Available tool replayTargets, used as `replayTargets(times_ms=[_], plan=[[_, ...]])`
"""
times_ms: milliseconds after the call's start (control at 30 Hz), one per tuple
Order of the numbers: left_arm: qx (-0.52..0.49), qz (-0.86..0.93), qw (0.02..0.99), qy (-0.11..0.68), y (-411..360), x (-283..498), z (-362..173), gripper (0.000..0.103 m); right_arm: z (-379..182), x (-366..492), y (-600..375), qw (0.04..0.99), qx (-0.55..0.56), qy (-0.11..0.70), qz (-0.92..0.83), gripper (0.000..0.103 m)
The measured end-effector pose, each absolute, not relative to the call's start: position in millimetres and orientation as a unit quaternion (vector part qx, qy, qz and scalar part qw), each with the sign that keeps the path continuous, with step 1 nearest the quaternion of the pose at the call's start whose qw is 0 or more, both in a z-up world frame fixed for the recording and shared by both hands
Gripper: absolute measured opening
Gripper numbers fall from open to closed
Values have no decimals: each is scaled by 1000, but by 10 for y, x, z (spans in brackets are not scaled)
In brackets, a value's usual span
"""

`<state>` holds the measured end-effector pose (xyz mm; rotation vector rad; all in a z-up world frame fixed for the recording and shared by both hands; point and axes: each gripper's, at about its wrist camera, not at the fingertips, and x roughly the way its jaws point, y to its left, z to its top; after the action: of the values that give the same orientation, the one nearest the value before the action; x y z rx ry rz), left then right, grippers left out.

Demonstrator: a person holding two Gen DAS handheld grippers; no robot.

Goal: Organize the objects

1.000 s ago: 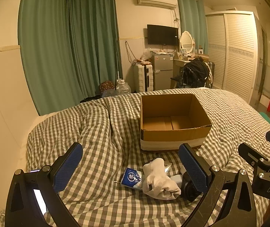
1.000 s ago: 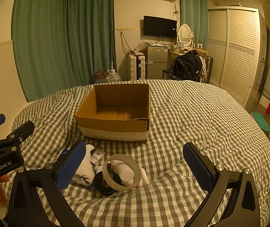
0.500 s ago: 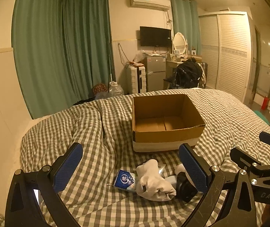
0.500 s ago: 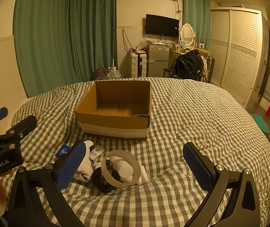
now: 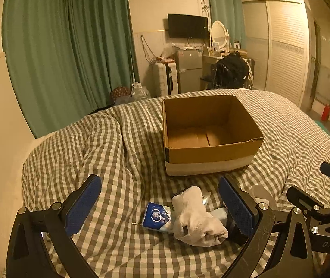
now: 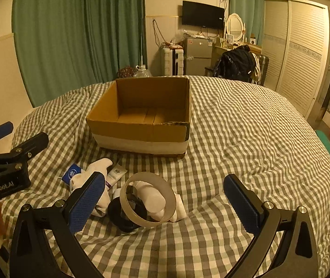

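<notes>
Both my left tongs (image 5: 159, 205) and right tongs (image 6: 163, 198) hang spread wide, empty. The white sock (image 5: 196, 217) lies just ahead of the left pair, toward its right finger, short of the cardboard box (image 5: 207, 136). Probably soft and light; I'd pinch its bunched middle.
</notes>
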<state>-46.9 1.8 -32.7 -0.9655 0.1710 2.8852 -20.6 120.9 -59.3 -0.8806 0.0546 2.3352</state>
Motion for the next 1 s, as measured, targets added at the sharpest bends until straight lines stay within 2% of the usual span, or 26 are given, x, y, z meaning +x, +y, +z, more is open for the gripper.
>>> replayTargets(times_ms=[267,867,967,1000], plan=[[-357,930,60,67,72,-612,-575,103,-641,-266,1303,322,-356,23,877,103],[-478,865,112,99,319,-916,-1523,103,-1271,-586,1674,259,-473,101,836,102],[-489,856,133,101,374,-904,-1580,95,-1377,-650,1749,243,-490,126,828,94],[-492,853,141,99,387,-915,-1599,89,-1419,-668,1778,235,-497,138,824,93]])
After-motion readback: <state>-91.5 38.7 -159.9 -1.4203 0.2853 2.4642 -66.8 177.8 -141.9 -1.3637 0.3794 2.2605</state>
